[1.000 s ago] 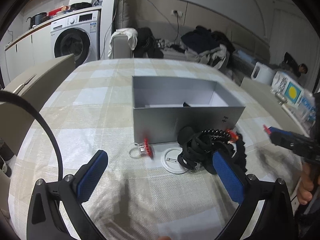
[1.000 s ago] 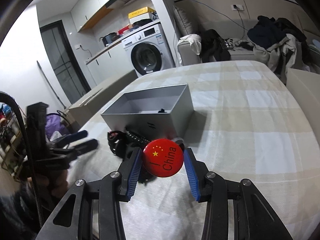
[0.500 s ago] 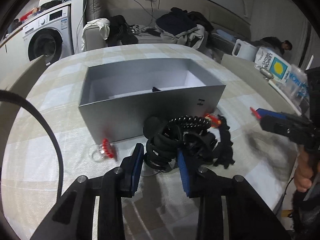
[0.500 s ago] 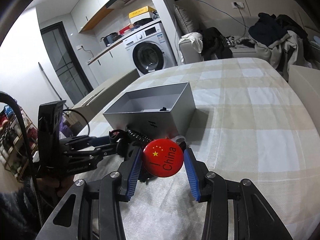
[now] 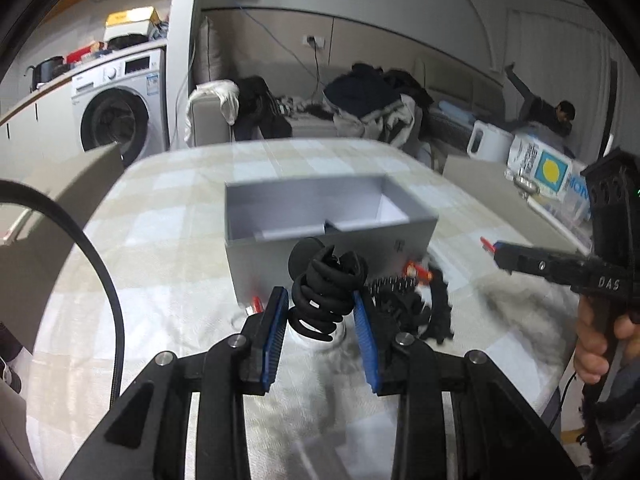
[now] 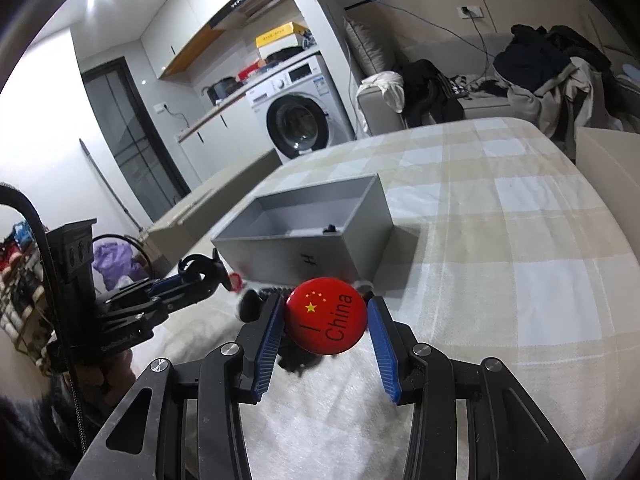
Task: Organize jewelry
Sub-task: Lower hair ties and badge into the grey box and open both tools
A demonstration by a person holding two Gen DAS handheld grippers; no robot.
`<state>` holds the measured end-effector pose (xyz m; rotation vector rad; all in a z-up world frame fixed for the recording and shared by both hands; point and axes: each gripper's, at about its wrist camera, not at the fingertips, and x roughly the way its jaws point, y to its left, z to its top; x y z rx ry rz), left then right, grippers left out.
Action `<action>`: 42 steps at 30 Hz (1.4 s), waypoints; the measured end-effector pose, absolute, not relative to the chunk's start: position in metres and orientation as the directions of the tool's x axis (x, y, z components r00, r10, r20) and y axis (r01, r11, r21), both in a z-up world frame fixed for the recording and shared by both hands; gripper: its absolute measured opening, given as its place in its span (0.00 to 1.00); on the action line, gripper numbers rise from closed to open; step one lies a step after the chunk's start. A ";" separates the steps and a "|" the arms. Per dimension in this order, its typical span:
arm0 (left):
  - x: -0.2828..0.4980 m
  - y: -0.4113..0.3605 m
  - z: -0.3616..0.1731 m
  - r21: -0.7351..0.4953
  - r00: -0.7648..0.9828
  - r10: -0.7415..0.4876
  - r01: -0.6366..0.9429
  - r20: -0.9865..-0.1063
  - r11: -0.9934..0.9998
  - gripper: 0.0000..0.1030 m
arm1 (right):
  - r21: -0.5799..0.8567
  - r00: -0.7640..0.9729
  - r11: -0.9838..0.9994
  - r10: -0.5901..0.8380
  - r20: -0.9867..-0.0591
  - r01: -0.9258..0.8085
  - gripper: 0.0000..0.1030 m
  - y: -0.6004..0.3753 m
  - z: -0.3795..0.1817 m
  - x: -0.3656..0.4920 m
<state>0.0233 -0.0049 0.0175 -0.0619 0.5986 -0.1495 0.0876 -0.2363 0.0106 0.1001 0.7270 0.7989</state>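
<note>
My left gripper (image 5: 320, 304) is shut on a black coiled hair tie (image 5: 326, 292) and holds it just above the table, in front of the open grey box (image 5: 320, 200). More black hair ties (image 5: 412, 304) with a red-tipped piece lie at the box's front wall. A white ring (image 5: 320, 336) lies under the lifted tie. My right gripper (image 6: 326, 316) is shut on a round red badge (image 6: 326, 316) with yellow stars and the word China, near the same grey box (image 6: 304, 224). The left gripper (image 6: 196, 276) with its tie also shows at the left of the right wrist view.
A small dark item (image 6: 331, 229) lies inside the box. The checked tablecloth (image 6: 500, 240) stretches wide to the right of the box. A beige chair back (image 5: 60, 188) stands at the table's left, a washing machine (image 5: 116, 112) and a sofa with clothes (image 5: 360, 108) beyond.
My left gripper went from wide open to shut on the black coiled hair tie and lifted it off the table. The right gripper kept still with the badge.
</note>
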 end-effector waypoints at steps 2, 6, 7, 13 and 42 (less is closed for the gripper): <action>0.027 -0.005 0.026 -0.106 0.832 -0.157 0.118 -0.532 0.987 0.27 | 0.346 0.478 0.703 0.690 -0.544 -0.621 0.40 -0.234 0.016 0.088; 0.036 -0.005 0.036 -0.102 0.849 -0.149 0.112 -0.508 0.988 0.27 | 0.332 0.488 0.699 0.693 -0.530 -0.633 0.40 -0.222 0.028 0.093; 0.039 -0.004 0.037 -0.106 0.850 -0.150 0.112 -0.506 0.988 0.27 | 0.329 0.487 0.697 0.695 -0.530 -0.637 0.40 -0.218 0.030 0.094; 0.056 0.001 0.041 -0.101 0.860 -0.132 0.095 -0.493 0.990 0.27 | 0.323 0.478 0.681 0.708 -0.519 -0.657 0.40 -0.191 0.043 0.110; 0.094 0.002 0.013 -0.047 0.803 -0.072 0.055 -0.592 0.997 0.27 | 0.212 0.473 0.743 0.592 -0.653 -0.635 0.40 -0.140 0.017 0.163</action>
